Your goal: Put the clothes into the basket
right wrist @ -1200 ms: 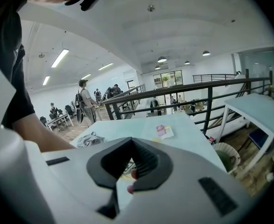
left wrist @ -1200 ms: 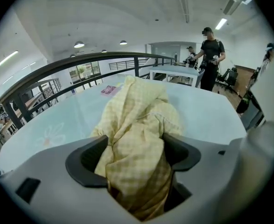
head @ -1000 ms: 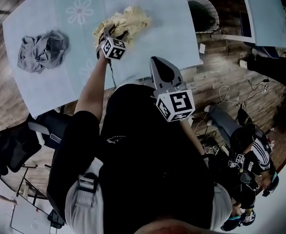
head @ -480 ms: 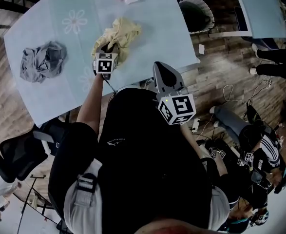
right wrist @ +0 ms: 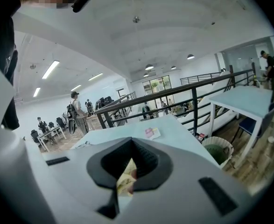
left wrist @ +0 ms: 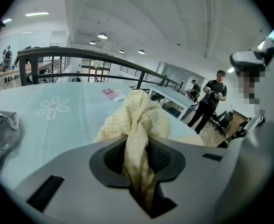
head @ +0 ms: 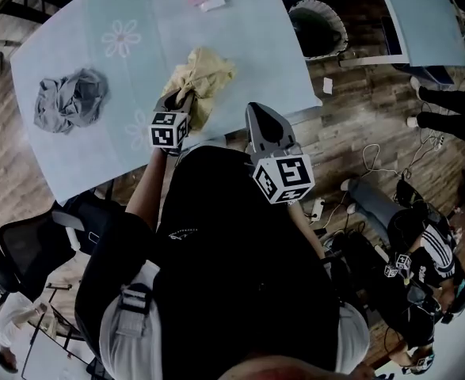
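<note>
Where person's dark torso fills head view, near bench point(head: 240, 30) edge and both arms are partly hidden. Left tool point(left wrist: 137, 158) jaws have just been closing, now clamped on yellow garment point(head: 202, 71): pale, faint check, twisted strip between pads, rest bunched in peak by middle of near edge. Whether it clears bench: cannot tell. Right tool point(right wrist: 131, 164) jaws together, empty, just off near edge. Grey garment point(head: 70, 100) crumpled by left edge. Basket point(head: 337, 24) on floor off right edge, inside dark.
</note>
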The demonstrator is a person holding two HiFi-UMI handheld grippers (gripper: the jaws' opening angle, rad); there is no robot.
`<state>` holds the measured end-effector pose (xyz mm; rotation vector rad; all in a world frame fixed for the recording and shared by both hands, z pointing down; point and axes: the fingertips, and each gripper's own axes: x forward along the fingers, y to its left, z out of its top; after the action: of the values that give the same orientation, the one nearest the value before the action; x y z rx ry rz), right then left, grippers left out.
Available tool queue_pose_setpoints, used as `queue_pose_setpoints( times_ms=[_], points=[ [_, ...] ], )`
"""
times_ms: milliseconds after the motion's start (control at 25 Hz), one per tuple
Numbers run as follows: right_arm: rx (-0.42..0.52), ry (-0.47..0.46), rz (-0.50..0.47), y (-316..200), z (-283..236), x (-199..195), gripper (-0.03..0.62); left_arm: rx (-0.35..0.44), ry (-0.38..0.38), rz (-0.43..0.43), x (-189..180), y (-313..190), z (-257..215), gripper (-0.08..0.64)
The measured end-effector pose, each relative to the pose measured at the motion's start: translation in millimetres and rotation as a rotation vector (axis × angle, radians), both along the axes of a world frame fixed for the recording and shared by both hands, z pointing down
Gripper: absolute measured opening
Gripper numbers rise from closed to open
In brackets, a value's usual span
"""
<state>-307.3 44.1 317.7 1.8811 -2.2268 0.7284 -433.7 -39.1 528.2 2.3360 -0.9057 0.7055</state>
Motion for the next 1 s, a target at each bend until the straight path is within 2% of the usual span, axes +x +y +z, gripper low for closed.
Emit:
queue_pose_setpoints(
  times_ms=[400, 640, 800, 1000],
  points=[
    [0.060, -0.010, -0.013, 16.6, -13.0, 28.4, 0.009, 0.172, 0.167, -0.061, 44.5, -10.1, -92.8, 0.086],
    [0.074, -0.024, -0.009, 31.9, -18.4, 64.6, 0.009, 0.201, 0.232, -0.057, 86.8, 6.9, -127.7, 0.086],
    [0.071, -0.027, -0.007, 49.0, -17.9, 89.8, 0.009, 0.198, 0.240, -0.053, 112.8, 20.6, -131.3, 0.086],
    [0.079, -0.033, 0.028, 73.9, -20.0, 141.6, 0.009, 0.194, 0.239, -0.054, 157.4, 42.4, -132.4, 0.086]
  ],
)
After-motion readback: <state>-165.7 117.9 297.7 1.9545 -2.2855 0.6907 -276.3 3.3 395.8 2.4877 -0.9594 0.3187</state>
